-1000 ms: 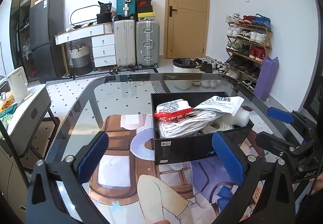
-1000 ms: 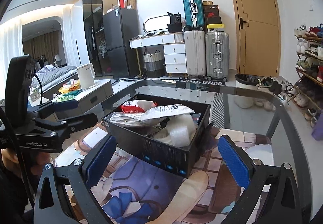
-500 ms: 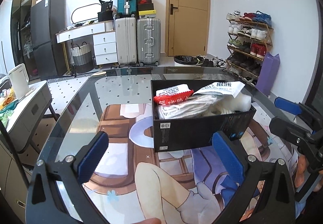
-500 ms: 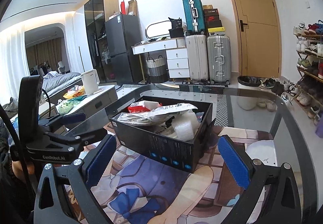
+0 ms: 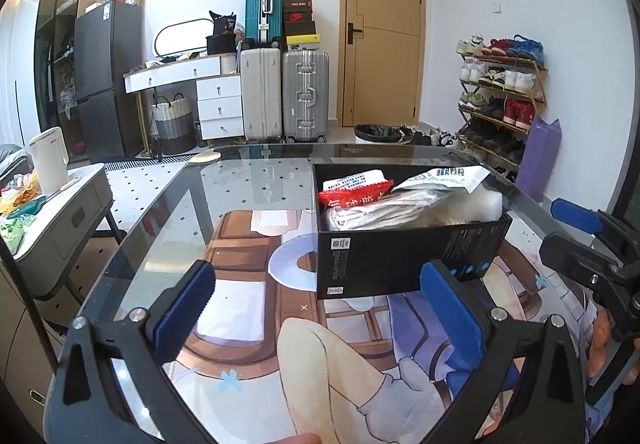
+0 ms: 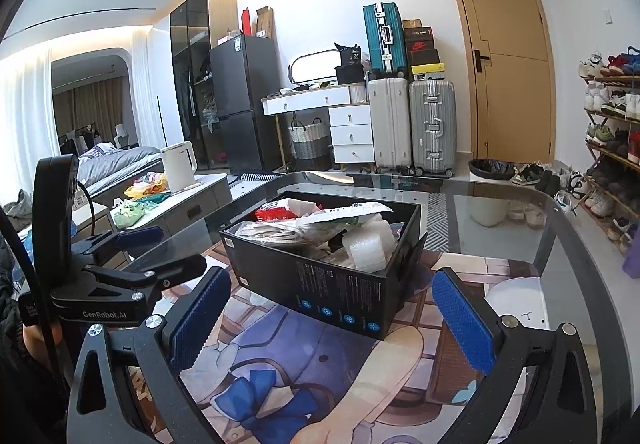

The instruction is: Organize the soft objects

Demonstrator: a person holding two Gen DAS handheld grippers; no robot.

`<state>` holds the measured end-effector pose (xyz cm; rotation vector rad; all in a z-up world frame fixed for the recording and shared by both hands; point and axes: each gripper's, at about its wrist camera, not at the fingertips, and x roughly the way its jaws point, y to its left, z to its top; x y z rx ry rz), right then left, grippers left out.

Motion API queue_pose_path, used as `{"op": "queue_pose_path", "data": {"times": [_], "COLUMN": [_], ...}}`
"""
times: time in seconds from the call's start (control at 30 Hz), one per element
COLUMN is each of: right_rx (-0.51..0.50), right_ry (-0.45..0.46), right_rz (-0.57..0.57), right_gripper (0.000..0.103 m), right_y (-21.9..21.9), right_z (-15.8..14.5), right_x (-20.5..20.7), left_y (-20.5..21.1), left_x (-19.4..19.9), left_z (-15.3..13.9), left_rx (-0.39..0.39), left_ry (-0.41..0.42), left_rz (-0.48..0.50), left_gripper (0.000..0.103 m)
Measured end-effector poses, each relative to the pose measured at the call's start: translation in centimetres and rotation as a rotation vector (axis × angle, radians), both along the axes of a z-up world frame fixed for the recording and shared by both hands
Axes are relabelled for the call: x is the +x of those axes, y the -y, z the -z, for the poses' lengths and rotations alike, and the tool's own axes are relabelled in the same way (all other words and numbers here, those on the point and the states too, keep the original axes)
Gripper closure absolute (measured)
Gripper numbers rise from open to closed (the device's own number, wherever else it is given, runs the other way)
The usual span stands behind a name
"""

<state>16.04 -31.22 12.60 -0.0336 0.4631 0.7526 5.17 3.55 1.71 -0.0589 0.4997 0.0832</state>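
Observation:
A black cardboard box [image 5: 404,256] [image 6: 320,284] stands on the printed mat on a glass table. It holds soft packets: a red-and-white pouch [image 5: 354,190] [image 6: 280,209], a white-and-silver bag [image 5: 440,178] [image 6: 340,212], a bundle of pale cloth or bags [image 5: 380,208] and bubble wrap [image 5: 480,204] [image 6: 370,244]. My left gripper [image 5: 318,310] is open and empty, just short of the box's near side. My right gripper [image 6: 326,320] is open and empty, near the box's right corner. Each gripper shows in the other's view, the right one [image 5: 580,244] and the left one [image 6: 132,256].
The glass table [image 5: 240,180] has a curved far edge. A low side table [image 5: 60,220] with a white kettle [image 5: 50,160] stands to the left. Suitcases [image 5: 284,92], a drawer unit, a bin and a shoe rack [image 5: 496,104] line the far wall.
Both grippers have dropped lower and drawn back slightly; the box now appears more side-on. Both stay open and empty. The box and its contents have not moved.

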Motion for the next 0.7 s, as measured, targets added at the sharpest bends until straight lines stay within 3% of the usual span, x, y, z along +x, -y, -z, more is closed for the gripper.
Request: {"op": "queue_pose_path", "data": {"times": [0.7], "right_rx": [-0.009], "right_ry": [0.025], "right_rz": [-0.007], "right_gripper": [0.001], "right_y": [-0.07], "right_z": [-0.07], "right_x": [-0.64], "left_y": [-0.58], "left_x": [-0.02], "left_z": [0.08], "left_rx": [-0.029], "left_ry": [0.011], "left_rz": [-0.020], "left_gripper": [0.000]}}
